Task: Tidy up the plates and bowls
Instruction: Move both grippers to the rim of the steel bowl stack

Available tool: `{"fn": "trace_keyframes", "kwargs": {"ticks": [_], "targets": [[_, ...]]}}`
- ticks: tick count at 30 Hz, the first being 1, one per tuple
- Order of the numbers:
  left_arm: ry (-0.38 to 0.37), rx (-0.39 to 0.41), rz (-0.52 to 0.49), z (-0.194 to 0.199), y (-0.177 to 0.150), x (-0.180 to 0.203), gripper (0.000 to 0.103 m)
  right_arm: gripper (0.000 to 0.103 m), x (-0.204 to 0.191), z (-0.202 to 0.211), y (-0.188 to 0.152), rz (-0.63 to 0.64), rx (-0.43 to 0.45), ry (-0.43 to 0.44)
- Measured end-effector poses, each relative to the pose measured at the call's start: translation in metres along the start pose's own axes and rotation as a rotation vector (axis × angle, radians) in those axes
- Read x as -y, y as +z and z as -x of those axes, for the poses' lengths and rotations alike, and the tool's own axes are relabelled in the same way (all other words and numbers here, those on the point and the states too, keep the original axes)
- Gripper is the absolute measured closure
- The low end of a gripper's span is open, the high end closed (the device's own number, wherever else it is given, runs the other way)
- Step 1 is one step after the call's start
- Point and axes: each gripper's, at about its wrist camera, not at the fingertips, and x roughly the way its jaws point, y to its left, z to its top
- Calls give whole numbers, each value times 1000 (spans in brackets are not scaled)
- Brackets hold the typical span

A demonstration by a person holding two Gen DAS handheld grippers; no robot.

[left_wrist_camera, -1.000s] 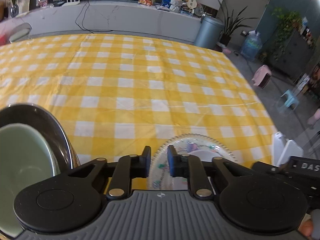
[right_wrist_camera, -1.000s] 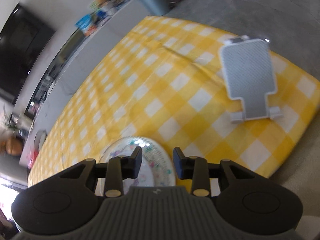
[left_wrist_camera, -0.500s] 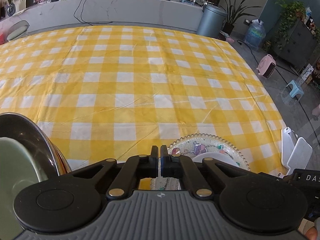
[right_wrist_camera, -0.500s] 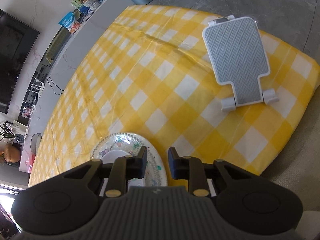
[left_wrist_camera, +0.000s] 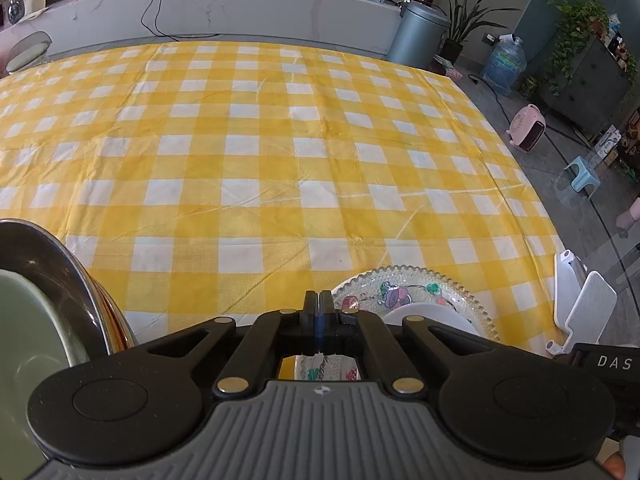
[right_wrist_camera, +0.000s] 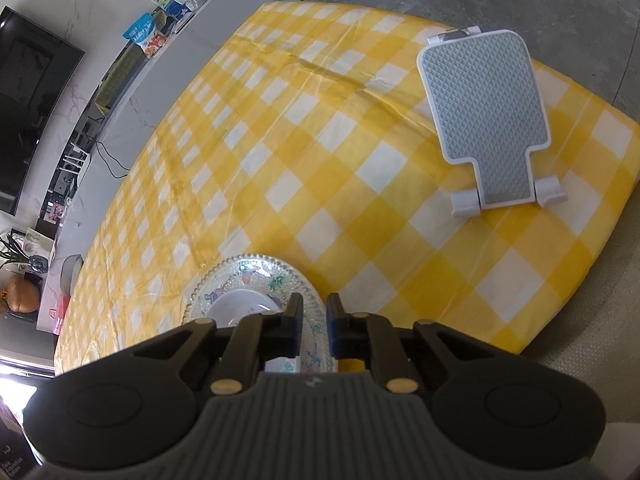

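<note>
One clear glass plate with a beaded rim and coloured cartoon prints [left_wrist_camera: 416, 294] lies on the yellow-and-white checked tablecloth [left_wrist_camera: 280, 160] near the table's front edge, and one small white dish [left_wrist_camera: 428, 316] sits in its middle. In the left wrist view the plate is at about 5 o'clock, just behind the left gripper [left_wrist_camera: 319, 312], whose two black fingers are pressed together with nothing visible between them; a patch of the patterned glass shows through the gap in the gripper body below the tips. At 8 o'clock in that view stands one shiny metal bowl [left_wrist_camera: 68, 280] with one pale green bowl [left_wrist_camera: 24, 344] nested inside it — both cut off by the frame edge.

In the right wrist view the same plate [right_wrist_camera: 256, 280] lies at 7 o'clock, partly hidden by the right gripper [right_wrist_camera: 314, 316]. Its fingers stand a little apart, and the plate's beaded rim passes through the gap between them; whether the pads touch the glass I cannot tell.

One white-framed stand with a grey textured panel [right_wrist_camera: 486, 120] rests at 2 o'clock near the table corner, well apart from the plate. Beyond the table in the left wrist view are one grey cylindrical bin [left_wrist_camera: 420, 32], one blue water jug [left_wrist_camera: 504, 66], one pink heater [left_wrist_camera: 528, 130] and one small light-blue stool [left_wrist_camera: 582, 172] — all on the floor.
</note>
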Motion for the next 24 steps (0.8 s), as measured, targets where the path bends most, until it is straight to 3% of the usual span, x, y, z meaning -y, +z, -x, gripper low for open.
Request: {"fn": "trace_keyframes", "kwargs": {"ticks": [6, 11, 14, 19, 24], "targets": [[-6, 25, -6, 10, 2, 0, 103, 95, 1, -1, 1, -1, 3, 4], [-49, 31, -22, 39, 4, -1, 100, 90, -1, 12, -1, 26, 58, 26], [-66, 51, -35, 63, 3, -5, 99, 80, -9, 24, -6, 77, 95, 28], [-86, 88, -23, 102, 5, -23, 83, 67, -32, 47, -16, 166, 133, 46], [-68, 111, 33, 135, 10, -51, 63, 61, -63, 59, -39, 215, 66, 145]]}}
